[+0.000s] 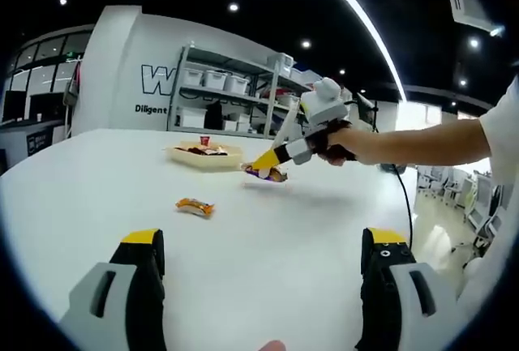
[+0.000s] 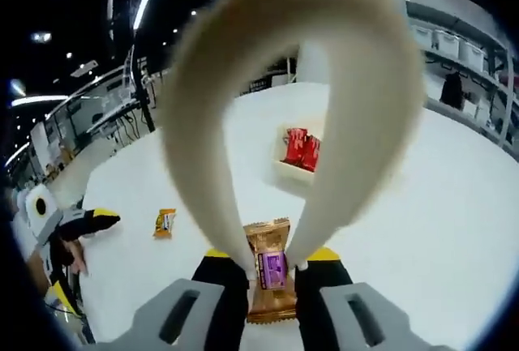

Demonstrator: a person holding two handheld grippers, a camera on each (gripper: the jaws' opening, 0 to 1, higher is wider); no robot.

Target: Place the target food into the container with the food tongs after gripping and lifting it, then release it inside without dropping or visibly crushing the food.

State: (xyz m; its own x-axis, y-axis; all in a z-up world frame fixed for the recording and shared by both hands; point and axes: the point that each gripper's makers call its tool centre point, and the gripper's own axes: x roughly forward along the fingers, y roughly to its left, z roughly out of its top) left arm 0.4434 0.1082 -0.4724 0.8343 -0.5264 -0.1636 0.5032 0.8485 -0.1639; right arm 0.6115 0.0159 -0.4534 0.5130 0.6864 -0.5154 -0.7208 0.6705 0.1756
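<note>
I counted two loose snack packets and one container on the white table (image 1: 89, 181). In the left gripper view, my left gripper (image 1: 263, 258) hung over the table with its two yellow-tipped jaws wide apart and nothing between them. Ahead of it and slightly to its left lay the orange packet (image 1: 195, 206), flat on the table with its long axis roughly crosswise to my jaws. Beyond that sat the pale tray (image 1: 204, 156), holding red-wrapped items that I could not count. Just right of the tray, my right gripper (image 1: 269, 161) held the cream tongs (image 1: 284, 128), which carried the gold-and-purple packet (image 1: 268, 174) above the table. On the far wall I read "Diligent" and a large "W".

In the right gripper view, my right gripper (image 2: 272, 266) was clamped on the tongs (image 2: 219, 189), whose arms pinched the packet (image 2: 270, 270) between my jaws, its long axis running forward along them. Its print was too blurred to read.
</note>
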